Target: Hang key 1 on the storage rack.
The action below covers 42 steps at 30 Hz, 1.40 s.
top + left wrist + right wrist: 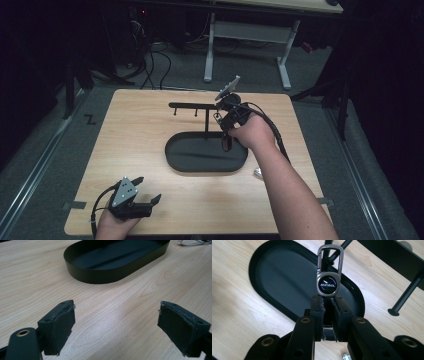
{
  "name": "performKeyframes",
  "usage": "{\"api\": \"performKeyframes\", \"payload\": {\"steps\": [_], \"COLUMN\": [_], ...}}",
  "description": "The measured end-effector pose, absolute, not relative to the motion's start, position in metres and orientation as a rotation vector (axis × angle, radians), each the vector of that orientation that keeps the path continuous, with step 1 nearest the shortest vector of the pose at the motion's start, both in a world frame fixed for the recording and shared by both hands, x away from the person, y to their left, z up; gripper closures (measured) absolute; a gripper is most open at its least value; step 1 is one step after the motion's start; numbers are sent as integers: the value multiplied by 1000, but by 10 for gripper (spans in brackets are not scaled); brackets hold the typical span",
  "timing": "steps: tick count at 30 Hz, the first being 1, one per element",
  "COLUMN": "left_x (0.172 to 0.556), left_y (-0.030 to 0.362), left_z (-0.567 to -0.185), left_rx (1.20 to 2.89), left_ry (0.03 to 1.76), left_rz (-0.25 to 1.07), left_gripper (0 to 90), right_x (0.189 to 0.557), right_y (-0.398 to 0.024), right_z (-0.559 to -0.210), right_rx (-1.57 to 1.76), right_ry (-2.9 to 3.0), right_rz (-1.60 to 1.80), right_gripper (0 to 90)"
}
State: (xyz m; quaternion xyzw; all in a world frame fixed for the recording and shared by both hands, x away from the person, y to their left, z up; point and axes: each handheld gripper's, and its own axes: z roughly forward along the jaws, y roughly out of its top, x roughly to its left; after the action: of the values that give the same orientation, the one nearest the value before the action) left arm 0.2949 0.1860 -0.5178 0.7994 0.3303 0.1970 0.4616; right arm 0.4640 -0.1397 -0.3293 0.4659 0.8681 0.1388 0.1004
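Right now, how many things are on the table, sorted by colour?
Black: 2, the oval tray and its hook stand.
Silver: 2, the keychain held in the right gripper and a small piece beside the tray.
Total: 4.

Legible: "HAVAL", pale lettering on the dark round face of the silver metal carabiner keychain [328, 283]. Nothing else readable on table or tray.

Dim room, bright lit table [150, 120] (soft shadows), blurred foreground claws
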Motion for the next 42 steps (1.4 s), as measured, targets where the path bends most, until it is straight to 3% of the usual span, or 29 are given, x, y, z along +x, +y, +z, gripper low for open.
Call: {"api": "performKeyframes", "payload": {"steps": [25, 42], "left_x": [296, 296], "left_y": [184, 180], "left_z": [-519, -521], "left_rx": [1979, 1999], "left_ry": [805, 799], "left_rz": [478, 470], "left_gripper": [149, 151], "right_x": [481, 455], "right_y": [-134, -155], "right_z": [-352, -354], "right_rx": [1411, 1416], "right_ry": [2519, 2538], "right_rz": [426, 436], "right_gripper": [792, 745]}}
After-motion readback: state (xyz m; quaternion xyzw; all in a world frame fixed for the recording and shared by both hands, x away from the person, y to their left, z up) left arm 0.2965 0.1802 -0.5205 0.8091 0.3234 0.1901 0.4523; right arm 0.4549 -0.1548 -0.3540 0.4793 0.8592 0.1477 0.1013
